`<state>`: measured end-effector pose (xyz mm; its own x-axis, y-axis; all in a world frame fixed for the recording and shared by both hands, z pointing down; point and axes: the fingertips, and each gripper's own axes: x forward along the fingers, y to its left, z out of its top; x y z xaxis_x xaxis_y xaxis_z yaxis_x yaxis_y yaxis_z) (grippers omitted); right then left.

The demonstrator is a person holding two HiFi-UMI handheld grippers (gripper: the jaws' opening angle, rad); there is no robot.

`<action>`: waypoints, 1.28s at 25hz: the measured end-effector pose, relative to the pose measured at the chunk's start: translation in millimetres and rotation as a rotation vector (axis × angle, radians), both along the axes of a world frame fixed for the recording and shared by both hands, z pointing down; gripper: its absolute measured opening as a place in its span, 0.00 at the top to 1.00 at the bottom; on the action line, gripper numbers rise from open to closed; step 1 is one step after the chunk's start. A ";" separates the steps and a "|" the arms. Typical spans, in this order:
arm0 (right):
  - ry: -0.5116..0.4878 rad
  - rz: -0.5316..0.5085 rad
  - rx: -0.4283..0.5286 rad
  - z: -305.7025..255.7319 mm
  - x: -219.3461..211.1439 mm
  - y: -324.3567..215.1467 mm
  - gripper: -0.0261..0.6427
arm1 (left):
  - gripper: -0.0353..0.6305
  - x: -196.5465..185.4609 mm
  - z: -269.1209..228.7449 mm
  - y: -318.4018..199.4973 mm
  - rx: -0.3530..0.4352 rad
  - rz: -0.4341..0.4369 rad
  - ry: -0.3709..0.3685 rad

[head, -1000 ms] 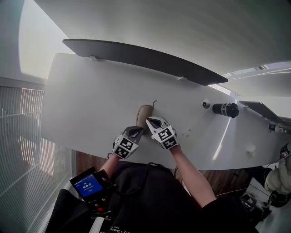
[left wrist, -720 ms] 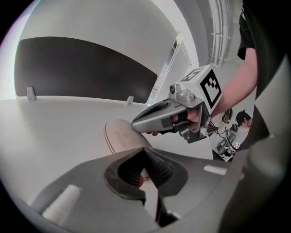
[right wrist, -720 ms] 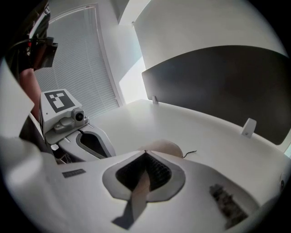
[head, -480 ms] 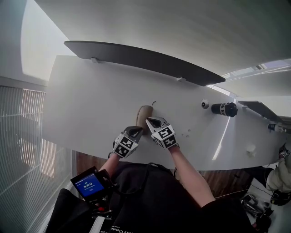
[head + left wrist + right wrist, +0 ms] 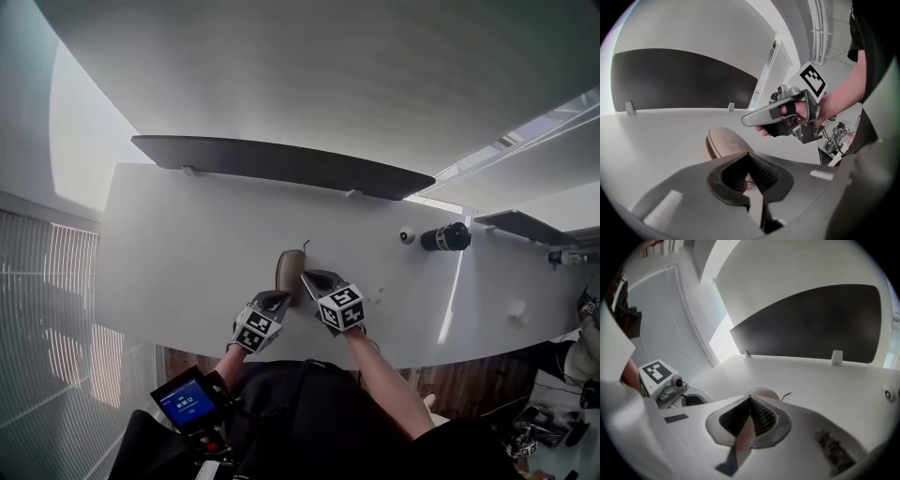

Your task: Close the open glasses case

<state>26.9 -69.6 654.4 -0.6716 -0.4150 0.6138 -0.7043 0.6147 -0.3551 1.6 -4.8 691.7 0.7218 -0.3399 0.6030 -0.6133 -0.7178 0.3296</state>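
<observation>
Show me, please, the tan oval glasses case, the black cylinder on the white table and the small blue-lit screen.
tan oval glasses case (image 5: 289, 265), head view, its upper face.
black cylinder (image 5: 448, 236), head view, middle of its body.
small blue-lit screen (image 5: 185, 402), head view, centre of its display.

White table (image 5: 187, 244): tan glasses case (image 5: 290, 272), black cylinder (image 5: 444, 237).

Left hand-held gripper (image 5: 749, 155) jaws together, tan glasses case (image 5: 725, 143) just beyond, right hand-held gripper (image 5: 752, 120) above it
</observation>
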 end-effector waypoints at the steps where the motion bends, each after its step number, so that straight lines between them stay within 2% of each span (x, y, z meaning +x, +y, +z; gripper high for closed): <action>1: -0.025 0.030 0.010 -6.4 6.9 3.3 0.96 | 0.94 -0.2 -2.3 -0.7 0.008 0.000 -0.002; 8: -0.029 0.028 0.145 -35.5 38.1 43.6 0.96 | 0.94 -8.6 -39.0 -4.7 0.131 0.018 -0.010; 15: -0.027 0.107 0.254 -58.7 81.4 97.0 0.96 | 0.94 -1.7 -82.0 26.2 0.242 0.028 -0.003; 20: -0.087 0.089 0.266 -75.5 85.0 126.8 0.96 | 0.94 -6.3 -107.4 52.4 0.258 -0.049 -0.015; 24: -0.133 0.046 0.277 -82.3 84.7 145.0 0.96 | 0.94 -14.8 -109.2 82.3 0.257 -0.125 -0.055; 27: -0.147 0.026 0.295 -87.6 85.3 152.6 0.96 | 0.94 -20.3 -110.0 98.4 0.238 -0.190 -0.058; 32: -0.120 0.034 0.306 -96.5 82.4 183.0 0.96 | 0.94 -21.5 -107.3 130.0 0.235 -0.165 -0.049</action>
<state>109.3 113.4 557.9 -0.7142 -0.5914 0.3743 -0.6906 0.6825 -0.2393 -19.9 125.2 584.3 0.6174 -0.5843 0.5268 -0.7389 -0.6604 0.1335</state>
